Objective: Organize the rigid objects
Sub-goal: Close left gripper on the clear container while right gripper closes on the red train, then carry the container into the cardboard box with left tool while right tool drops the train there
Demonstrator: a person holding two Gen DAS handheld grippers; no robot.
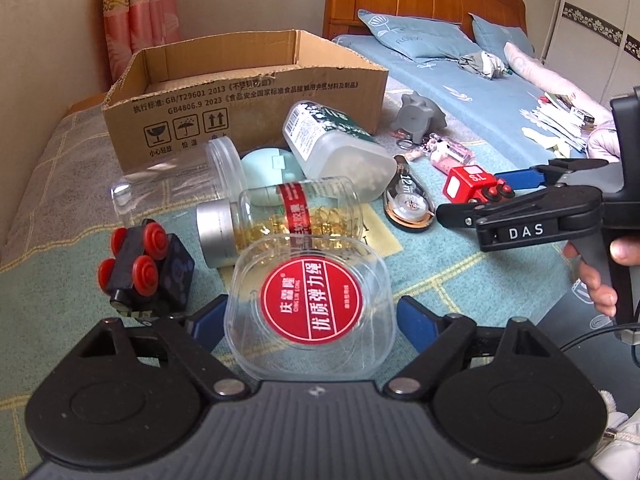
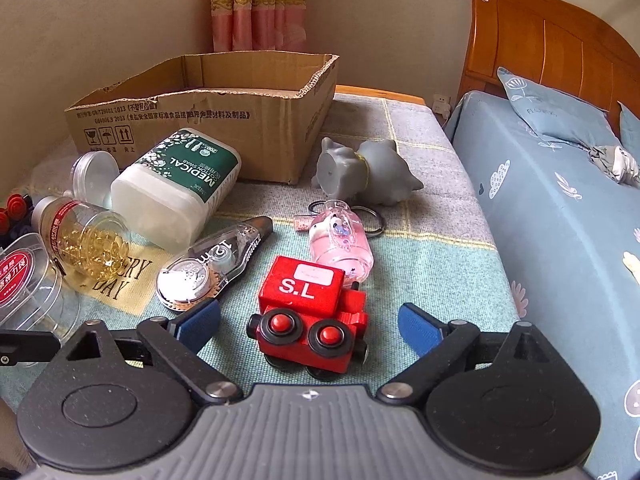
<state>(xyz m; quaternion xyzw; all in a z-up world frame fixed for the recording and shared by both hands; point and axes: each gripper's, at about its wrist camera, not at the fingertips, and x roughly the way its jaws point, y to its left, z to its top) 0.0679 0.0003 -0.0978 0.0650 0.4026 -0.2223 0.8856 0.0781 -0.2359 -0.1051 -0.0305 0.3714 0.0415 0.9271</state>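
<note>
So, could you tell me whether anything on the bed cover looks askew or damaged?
Several containers lie tipped on their sides: the capsule bottle, the cotton swab tub and a grey figurine. The cardboard box has a torn, ragged rim.

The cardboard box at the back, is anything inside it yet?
Cannot tell: the cardboard box stands open at the top, but both views show only its inner walls, and the near wall hides its floor.
</note>
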